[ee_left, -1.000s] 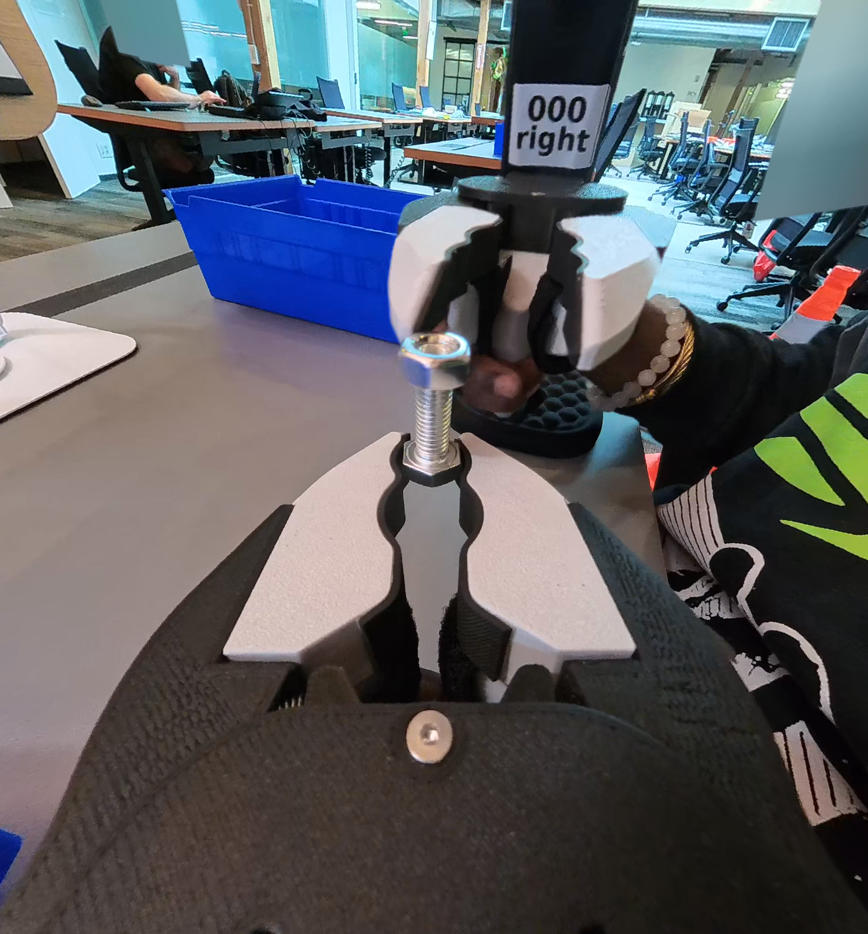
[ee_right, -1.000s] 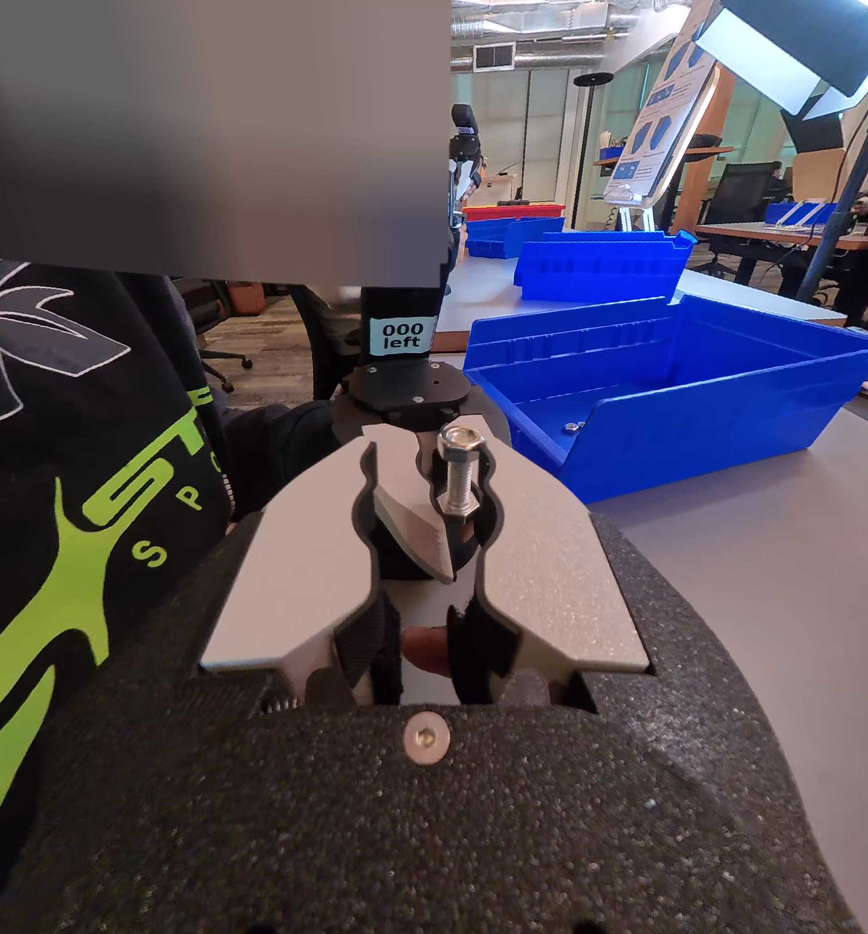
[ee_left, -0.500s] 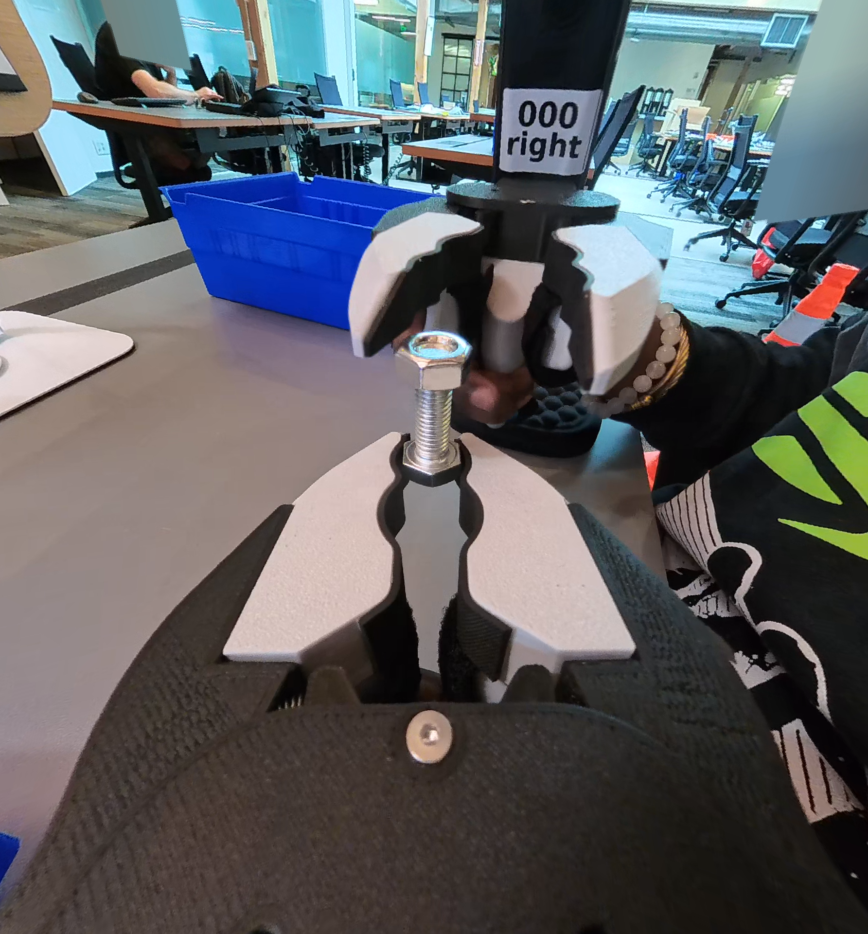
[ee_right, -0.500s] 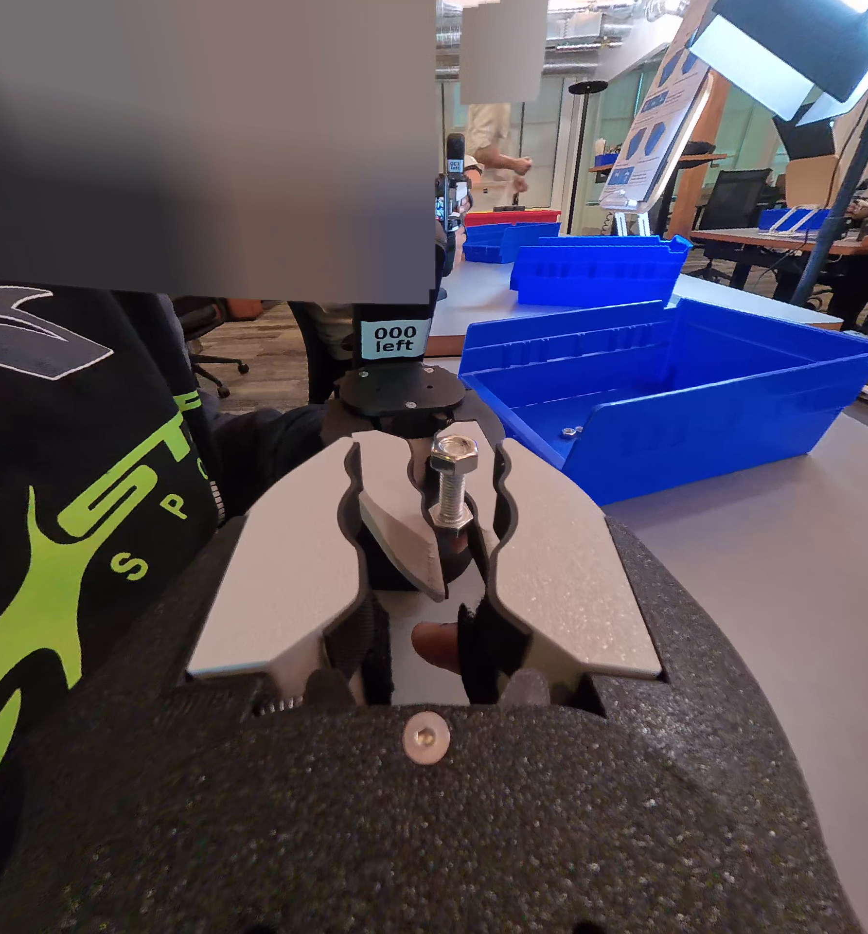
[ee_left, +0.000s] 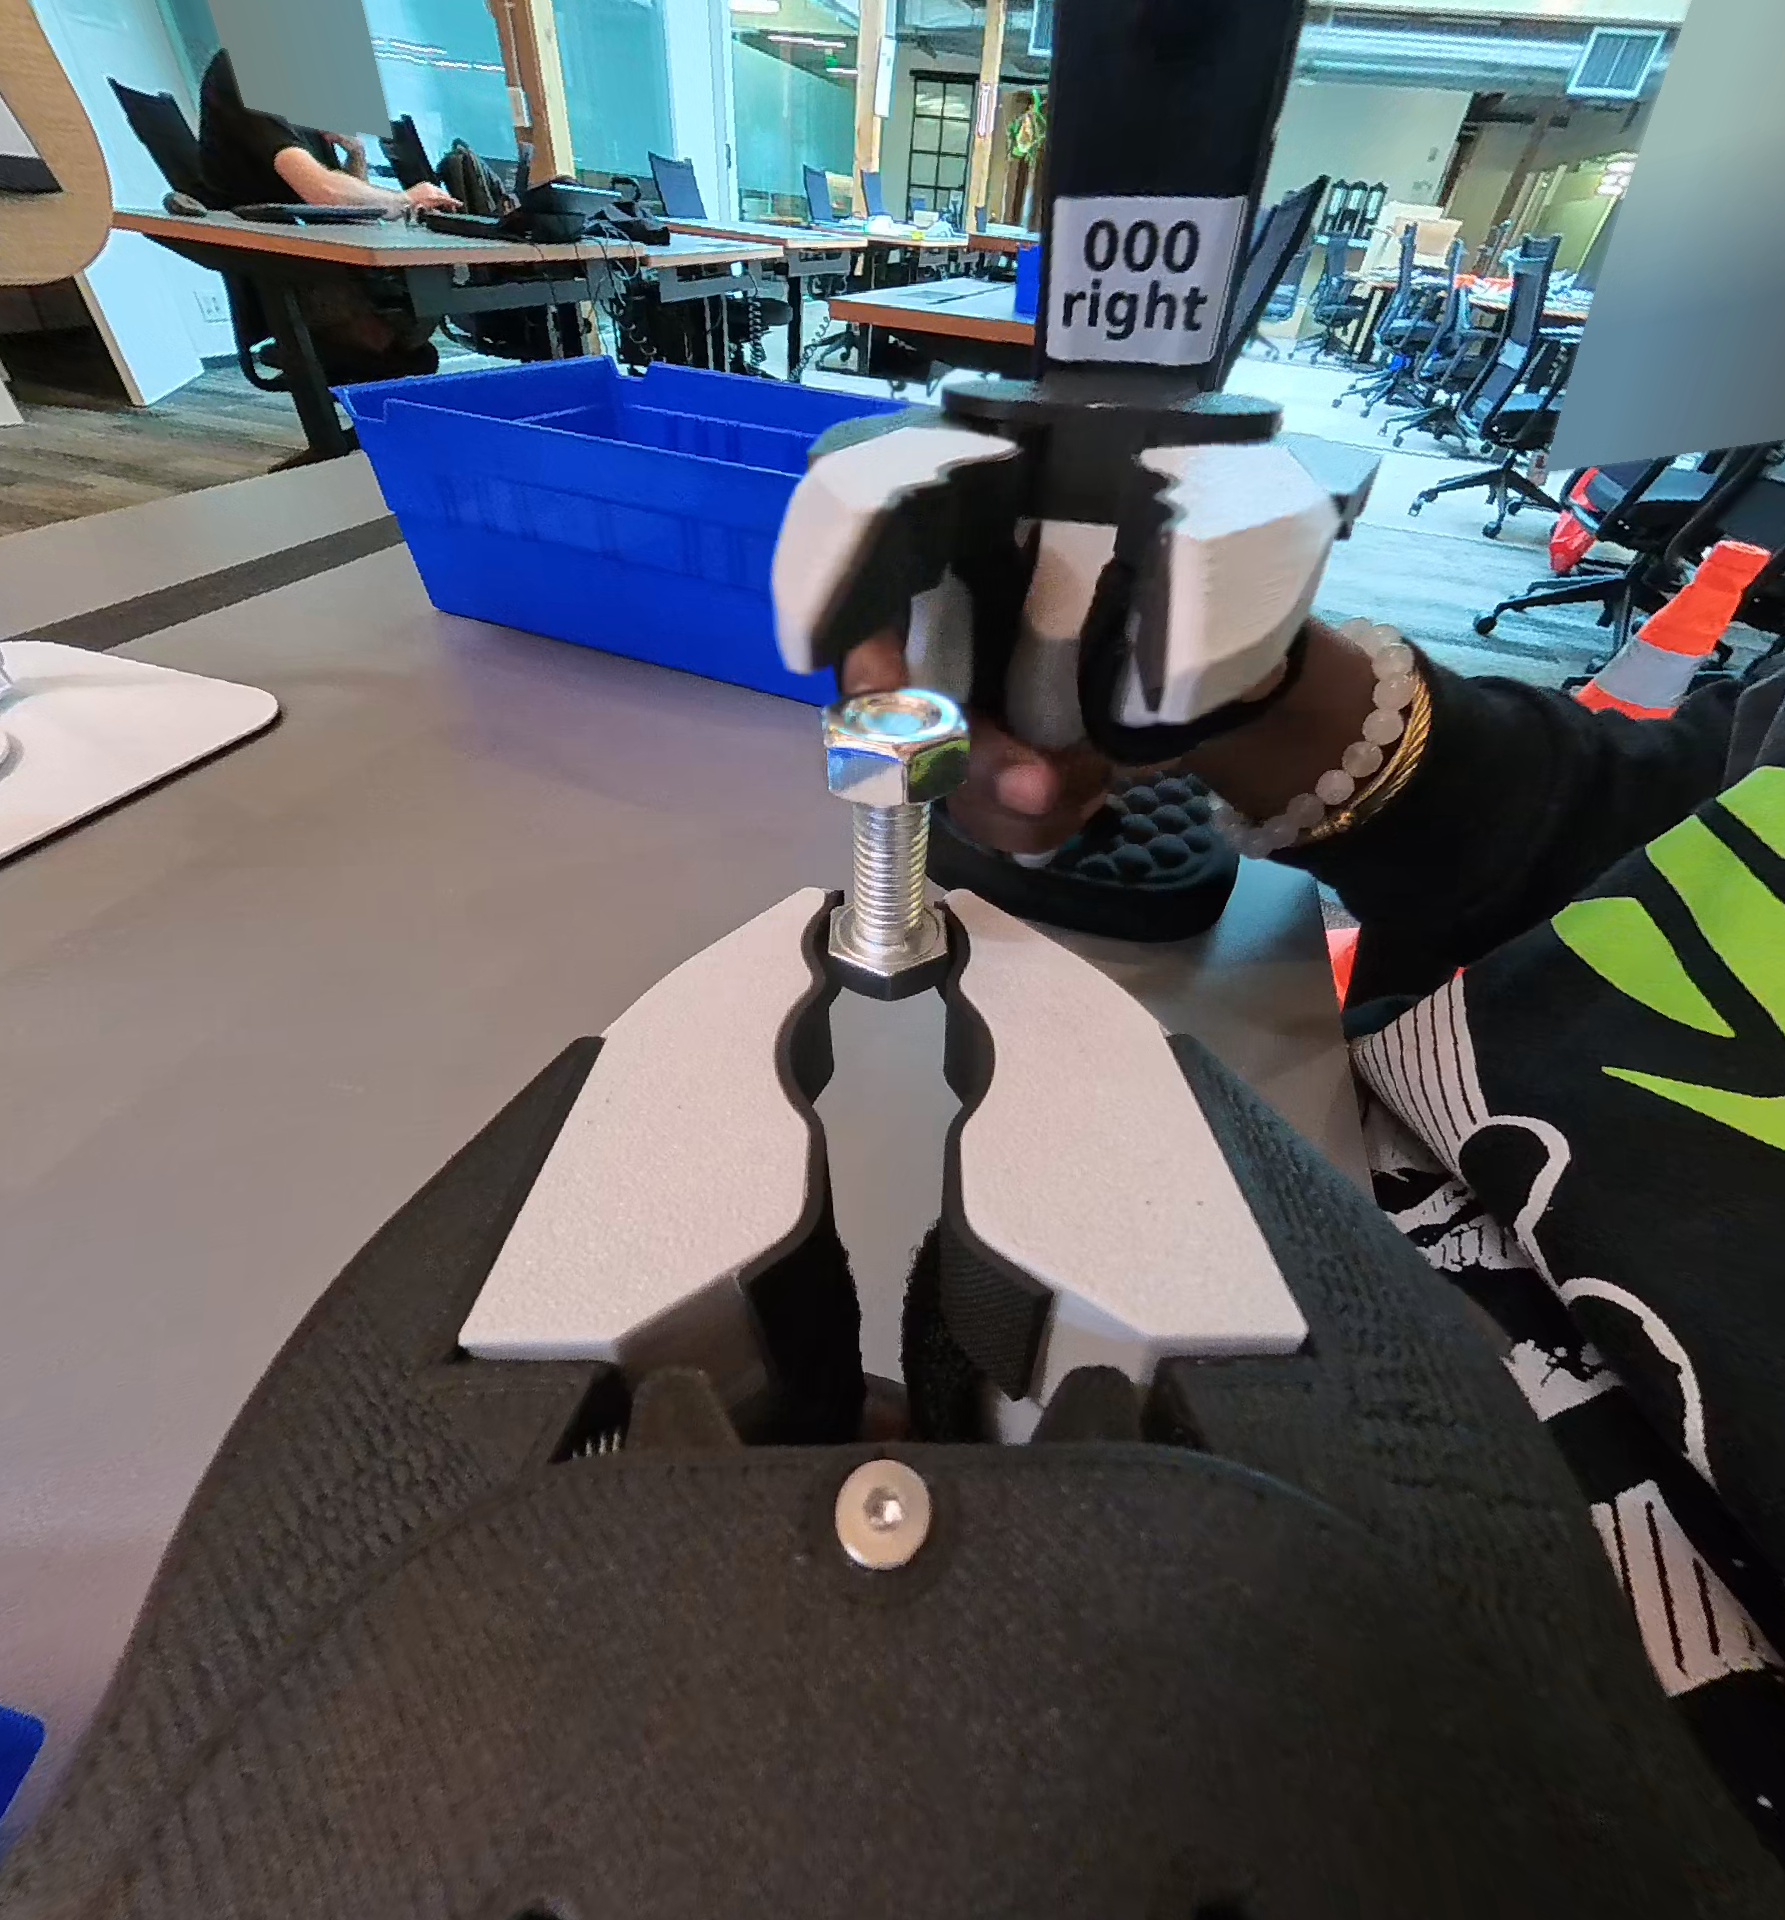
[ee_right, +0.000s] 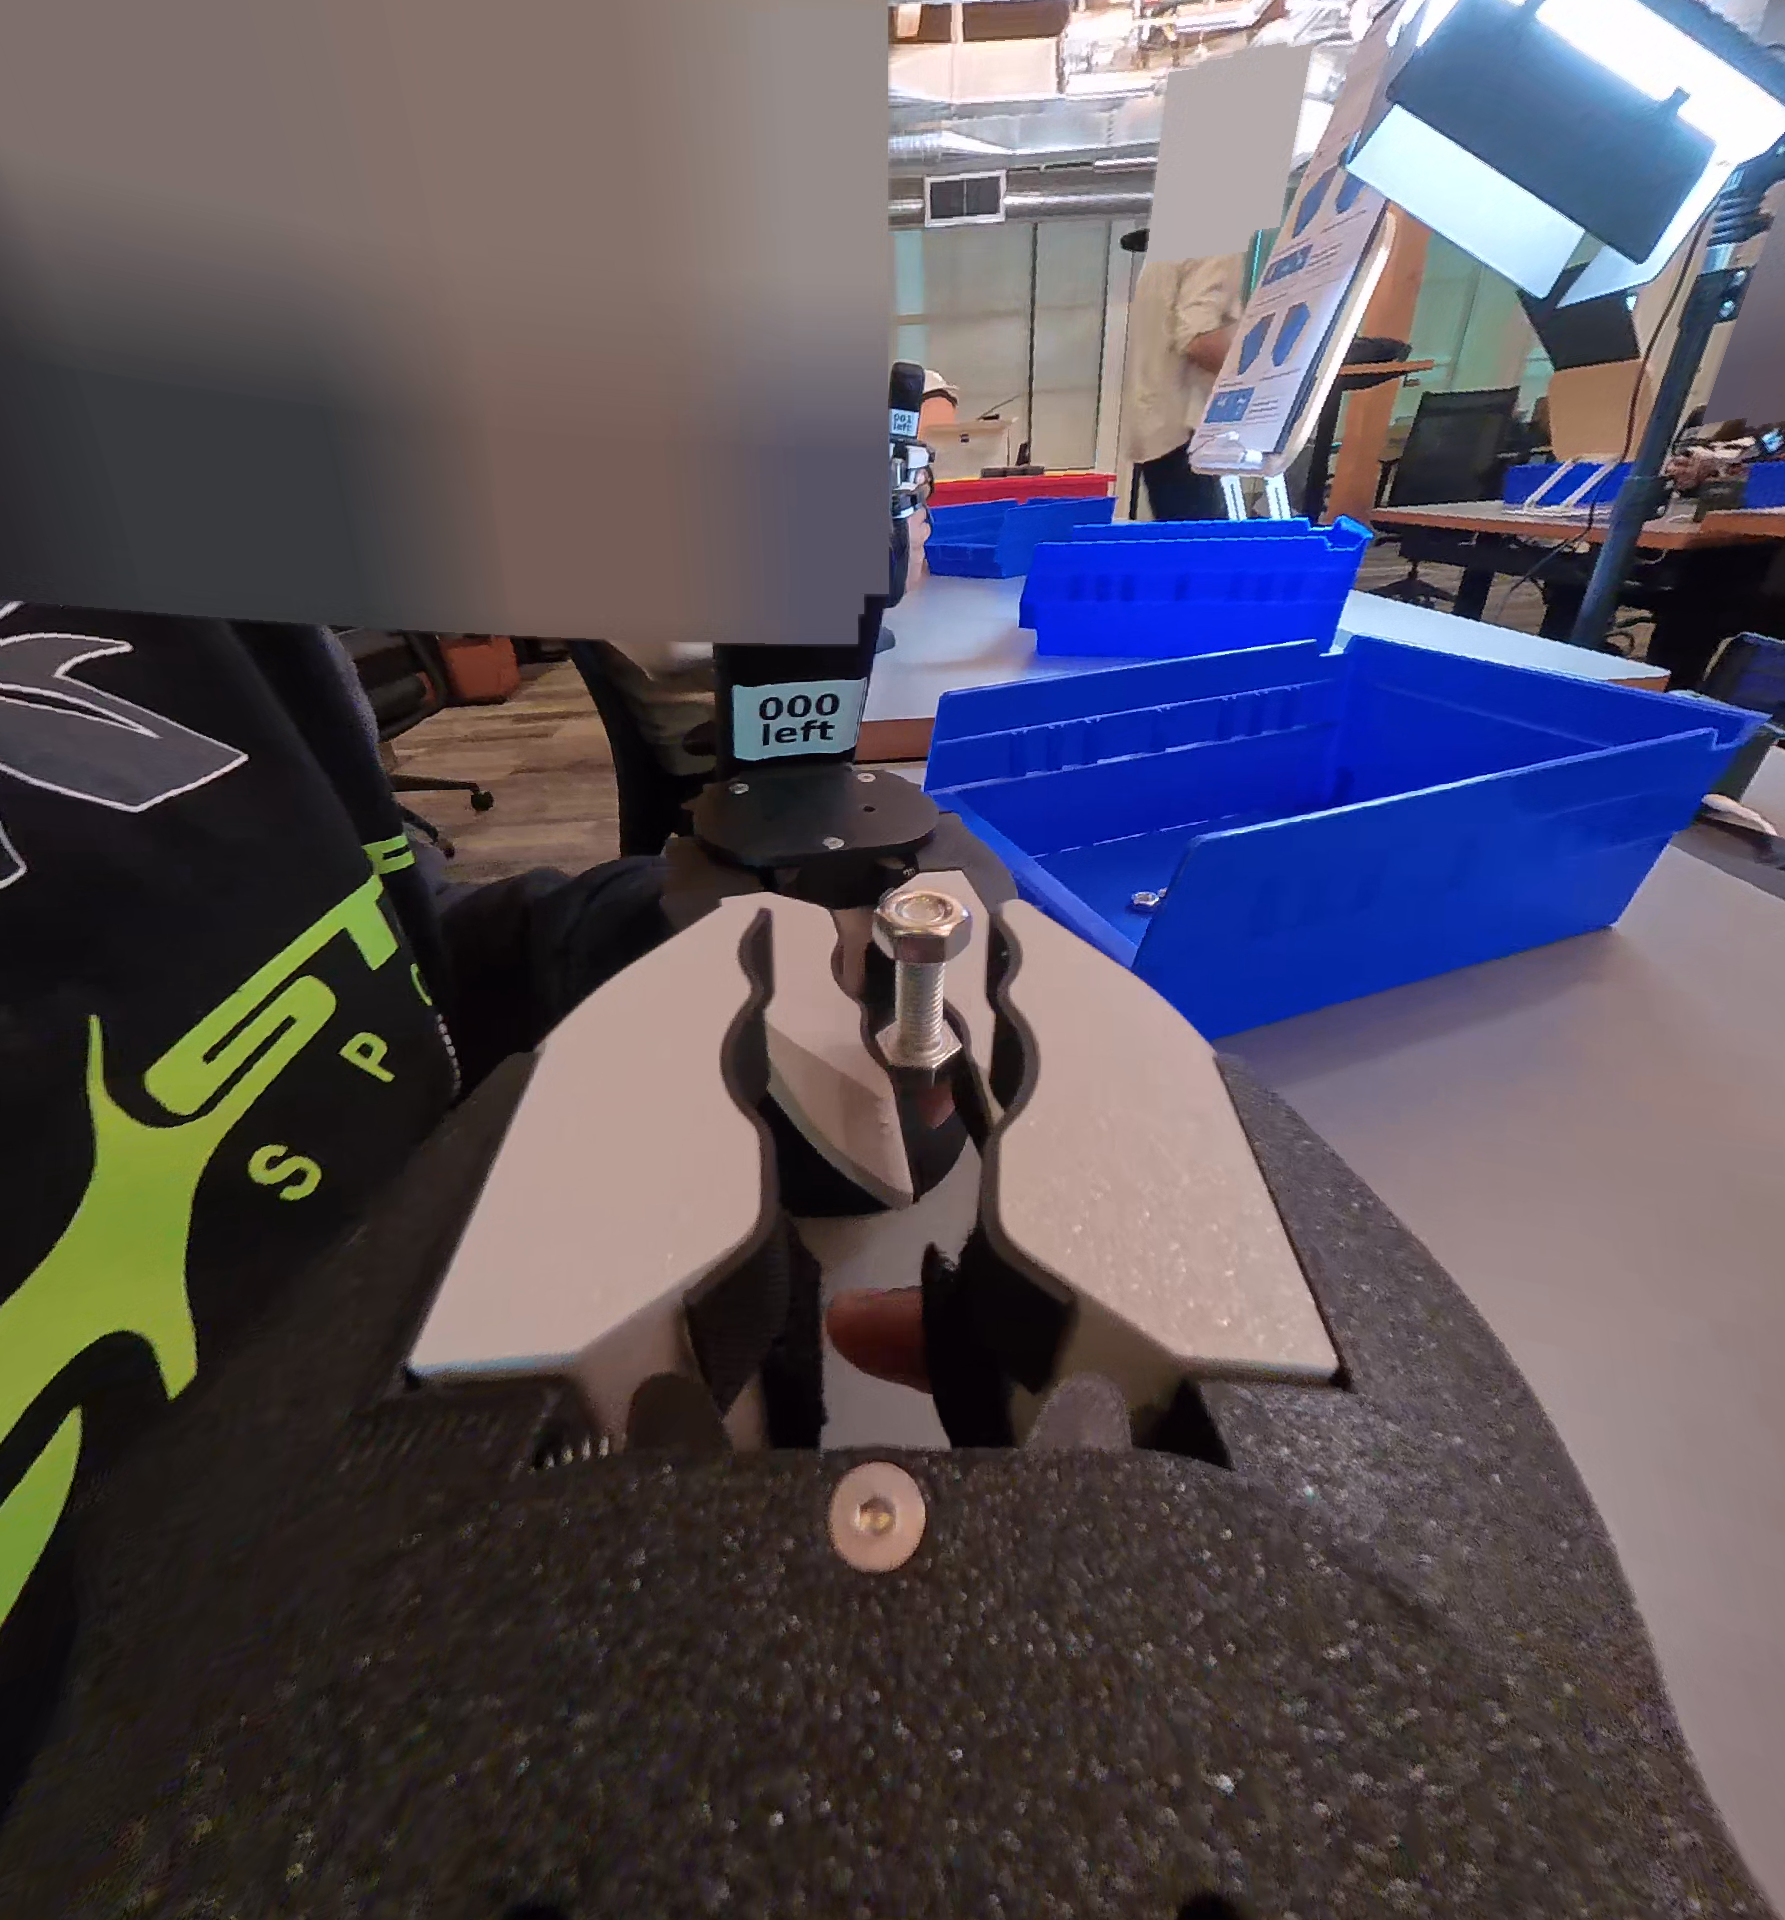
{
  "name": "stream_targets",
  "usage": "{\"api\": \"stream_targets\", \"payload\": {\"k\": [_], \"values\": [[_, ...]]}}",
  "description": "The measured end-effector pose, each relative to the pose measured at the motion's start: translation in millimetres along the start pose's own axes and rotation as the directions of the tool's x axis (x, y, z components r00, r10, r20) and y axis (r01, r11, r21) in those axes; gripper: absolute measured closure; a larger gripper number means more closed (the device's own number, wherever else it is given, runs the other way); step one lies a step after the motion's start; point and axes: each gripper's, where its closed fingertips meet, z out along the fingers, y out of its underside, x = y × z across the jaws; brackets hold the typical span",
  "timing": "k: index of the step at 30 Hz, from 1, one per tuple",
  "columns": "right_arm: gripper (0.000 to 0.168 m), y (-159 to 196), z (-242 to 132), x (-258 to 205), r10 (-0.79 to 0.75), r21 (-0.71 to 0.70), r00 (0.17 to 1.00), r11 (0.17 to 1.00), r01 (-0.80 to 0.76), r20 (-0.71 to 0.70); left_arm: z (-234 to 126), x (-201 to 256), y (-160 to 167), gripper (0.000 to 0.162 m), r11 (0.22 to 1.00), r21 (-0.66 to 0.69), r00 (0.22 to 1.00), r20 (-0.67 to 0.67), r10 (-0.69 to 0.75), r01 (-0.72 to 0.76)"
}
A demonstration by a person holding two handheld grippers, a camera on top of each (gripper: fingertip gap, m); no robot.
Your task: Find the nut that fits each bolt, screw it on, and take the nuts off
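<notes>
The bolt (ee_left: 890, 831) is held upright, its head pinched by the left gripper (ee_left: 886, 956). The right gripper (ee_left: 1054, 582), jaws spread, is poised at the nut (ee_left: 894, 746), 1 o'clock.

A: What room is this?

B: An open office. A smooth grey tabletop (ee_left: 368, 935) fills the foreground, wood-topped desks (ee_left: 431, 244) and black swivel chairs (ee_left: 1490, 343) behind.

A: And the light?

B: A bright rectangular panel lamp (ee_right: 1563, 135) sits upper right; glass partition walls (ee_left: 607, 94) run along the top, wood-plank floor (ee_left: 88, 457) at left.
</notes>
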Motion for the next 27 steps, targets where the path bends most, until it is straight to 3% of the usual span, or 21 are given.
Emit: {"api": "stream_targets", "payload": {"k": [7,12,15,18,23,27], "values": [[0.120,5.9,13.0,-4.2,-0.011,-0.032,0.999,0.999,0.012,0.036,-0.1,0.0,0.0,0.145,1.000,0.000,1.000,0.000,-0.001,0.001],[0.128,4.7,3.2,-4.2,-0.009,-0.026,1.000,1.000,0.009,0.022,-0.2,0.0,-0.3,0.145,1.000,0.002,1.000,0.001,-0.002,0.002],[0.143,2.7,-4.3,-8.2,0.000,-0.010,0.999,1.000,0.000,0.042,-0.2,-0.1,-0.2,0.145,1.000,0.002,1.000,0.002,-0.002,0.002],[0.144,1.1,-7.3,-4.6,-0.002,0.002,1.000,1.000,0.002,0.021,-0.2,0.0,-0.2,0.145,1.000,0.002,1.000,0.002,-0.001,0.001],[0.123,5.3,2.4,0.6,0.004,-0.010,1.000,1.000,-0.004,0.011,-0.1,0.4,0.0,0.145,1.000,0.000,1.000,0.000,0.001,-0.001],[0.118,7.3,12.0,-1.6,0.002,-0.016,0.999,1.000,-0.001,0.036,0.6,1.5,1.1,0.145,1.000,-0.008,1.000,-0.006,0.005,-0.005]]}}
